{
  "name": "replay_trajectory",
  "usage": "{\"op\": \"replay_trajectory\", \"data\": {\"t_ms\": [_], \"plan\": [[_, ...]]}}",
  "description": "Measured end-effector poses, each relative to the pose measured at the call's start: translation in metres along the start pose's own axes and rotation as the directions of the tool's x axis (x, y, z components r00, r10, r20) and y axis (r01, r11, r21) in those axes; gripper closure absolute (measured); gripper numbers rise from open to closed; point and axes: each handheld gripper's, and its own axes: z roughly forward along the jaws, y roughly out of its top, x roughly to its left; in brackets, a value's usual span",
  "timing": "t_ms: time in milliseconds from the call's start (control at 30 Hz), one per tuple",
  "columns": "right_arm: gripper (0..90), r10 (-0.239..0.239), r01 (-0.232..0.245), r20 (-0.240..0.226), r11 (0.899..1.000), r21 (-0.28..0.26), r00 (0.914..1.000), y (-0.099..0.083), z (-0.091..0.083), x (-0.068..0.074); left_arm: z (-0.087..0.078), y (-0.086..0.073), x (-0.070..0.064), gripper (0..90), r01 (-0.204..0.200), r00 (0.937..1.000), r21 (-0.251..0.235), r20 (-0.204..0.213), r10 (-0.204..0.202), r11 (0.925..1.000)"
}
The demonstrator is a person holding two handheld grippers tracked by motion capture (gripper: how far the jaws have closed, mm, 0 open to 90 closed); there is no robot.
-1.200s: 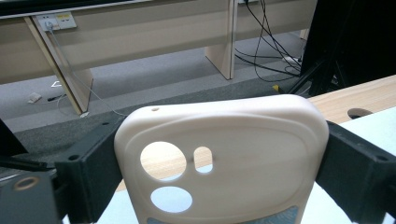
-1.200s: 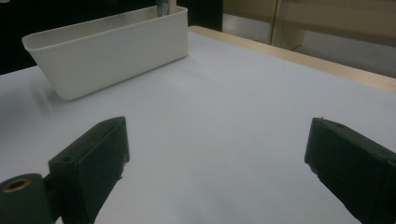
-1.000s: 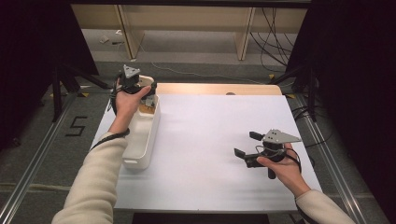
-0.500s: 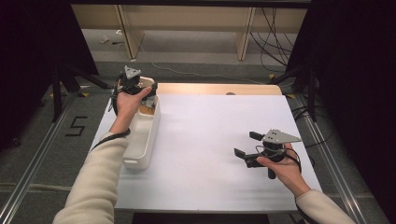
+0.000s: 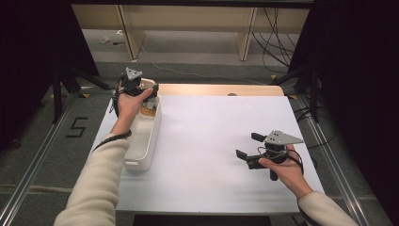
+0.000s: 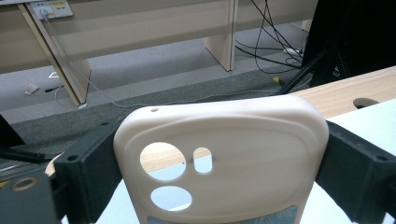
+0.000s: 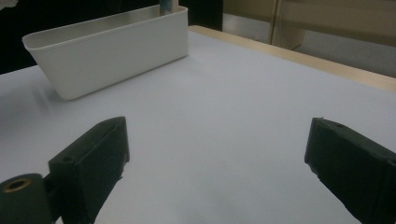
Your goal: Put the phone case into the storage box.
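A cream phone case with camera cut-outs stands upright between my left gripper's black jaws, which press on its two sides. In the high view that left gripper hovers over the far end of a long white bin at the table's left. My right gripper rests low over the white table at the right, jaws wide apart with nothing between them. The right gripper view looks across the table at the bin.
A wooden strip with a small hole runs along the table's far edge. Beyond it are wooden shelf legs and cables on the grey floor. Dark stands flank both sides of the table.
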Motion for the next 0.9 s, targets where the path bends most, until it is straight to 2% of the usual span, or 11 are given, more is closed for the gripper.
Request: {"op": "replay_trajectory", "data": {"t_ms": [900], "plan": [[7.5,0.000,0.000,-0.002,1.000,0.001,1.0000,-0.0003,0.0005,0.0002,0.0077,-0.0060,0.0030,9.1,0.014,0.9999,0.023,-0.003,-0.014,0.9996]]}}
